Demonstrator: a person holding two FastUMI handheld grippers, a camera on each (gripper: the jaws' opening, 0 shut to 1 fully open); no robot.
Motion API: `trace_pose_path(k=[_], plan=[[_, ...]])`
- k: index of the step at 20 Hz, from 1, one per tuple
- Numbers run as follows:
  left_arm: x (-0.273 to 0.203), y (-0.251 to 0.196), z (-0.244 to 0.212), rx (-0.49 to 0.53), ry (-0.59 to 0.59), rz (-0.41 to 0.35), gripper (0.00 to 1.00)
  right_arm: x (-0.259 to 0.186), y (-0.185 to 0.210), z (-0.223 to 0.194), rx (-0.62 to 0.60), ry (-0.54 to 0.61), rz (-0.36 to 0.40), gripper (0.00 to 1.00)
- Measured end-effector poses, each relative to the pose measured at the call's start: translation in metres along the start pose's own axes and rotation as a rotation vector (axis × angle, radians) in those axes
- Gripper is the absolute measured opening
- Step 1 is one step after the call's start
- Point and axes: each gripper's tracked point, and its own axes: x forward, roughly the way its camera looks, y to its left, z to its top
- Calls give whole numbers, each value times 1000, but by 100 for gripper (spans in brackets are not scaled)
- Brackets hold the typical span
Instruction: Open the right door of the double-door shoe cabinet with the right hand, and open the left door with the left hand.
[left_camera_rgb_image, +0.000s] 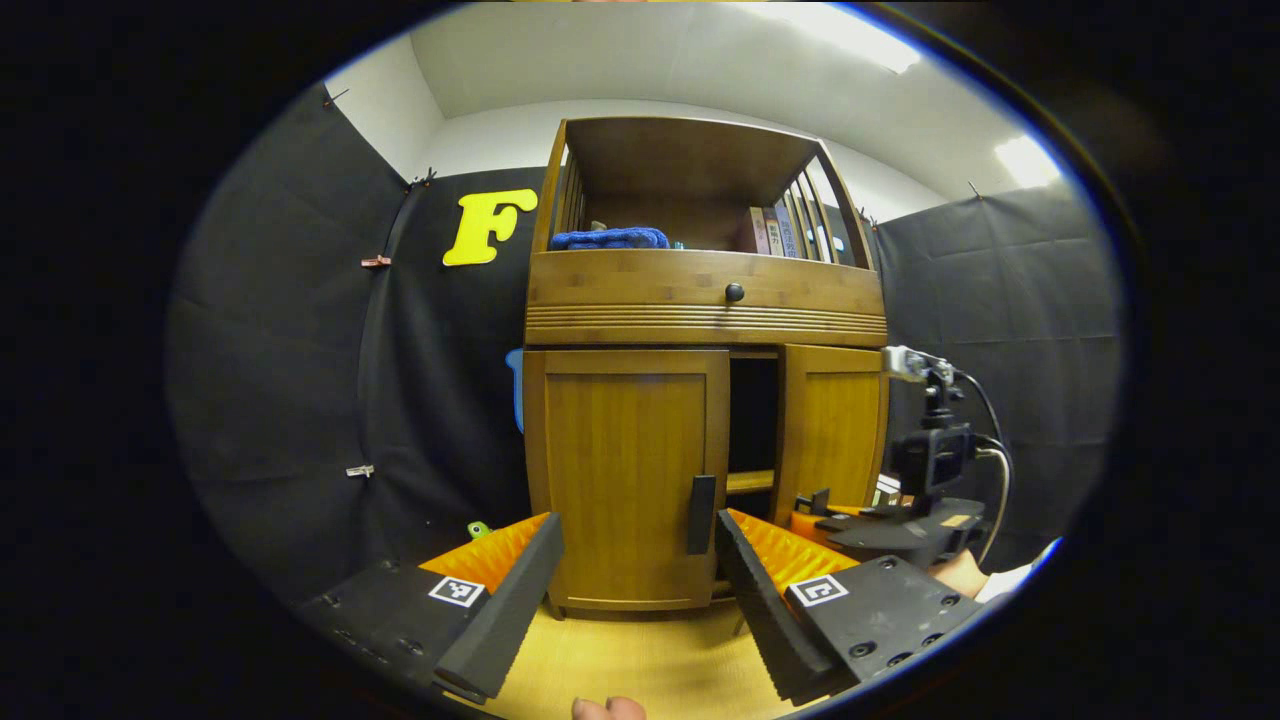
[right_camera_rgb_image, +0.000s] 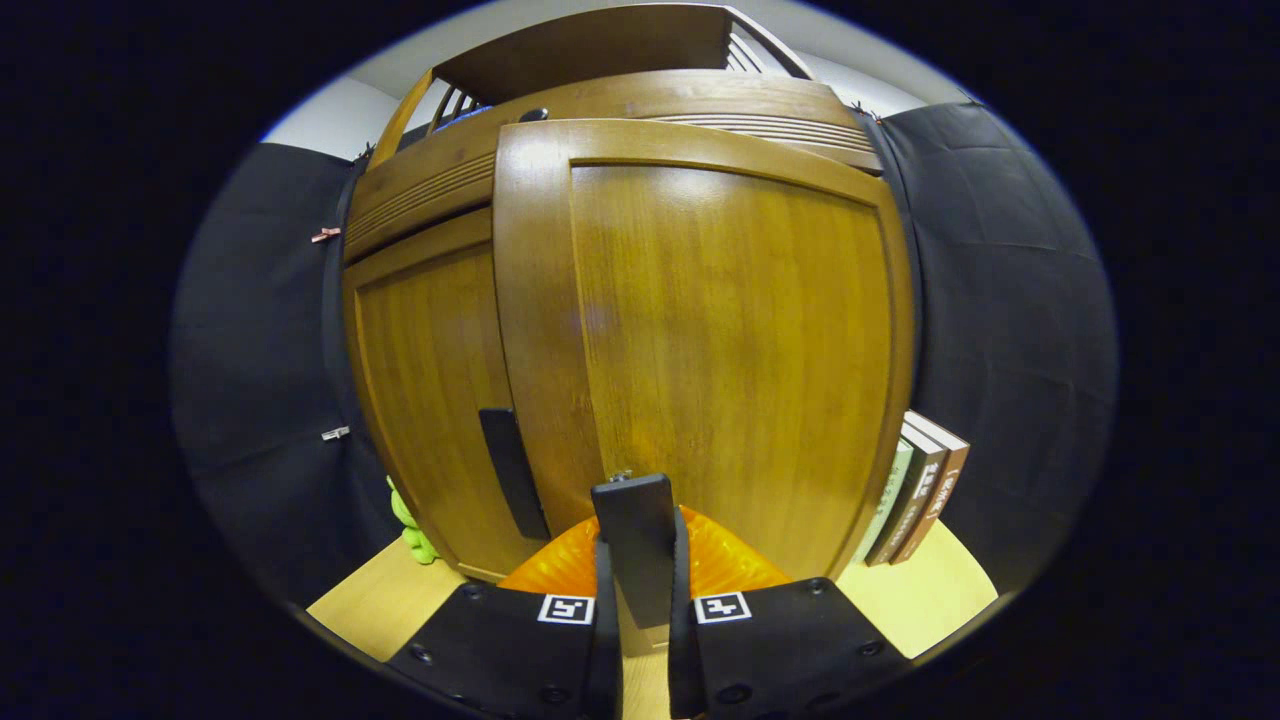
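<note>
My right gripper (right_camera_rgb_image: 637, 600) clenched on the flat dark handle (right_camera_rgb_image: 640, 545) of the brown wooden right door (right_camera_rgb_image: 730, 340), both fingers pressing its sides. That door swung partly out from the tall wooden shoe cabinet (left_camera_rgb_image: 705, 300); dark gap beside it in the left gripper view. My left gripper (left_camera_rgb_image: 640, 600) released, fingers wide apart, hanging in front of the closed left door (left_camera_rgb_image: 625, 470), its dark vertical handle (left_camera_rgb_image: 701, 514) between the fingers, apart from both
</note>
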Motion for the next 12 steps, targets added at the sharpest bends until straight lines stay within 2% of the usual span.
trace_pose_path(k=[4, 7, 12], plan=[[6, -15, -2, 3, 6, 41, 95, -52, -36, 1, 18, -11, -11, 22], [18, -32, -2, 11, 5, 57, 92, -79, -66, 1, -2, 4, -12, 21], [46, -68, -4, 21, 0, 44, 95, -112, -123, 4, 12, 33, -60, 20]])
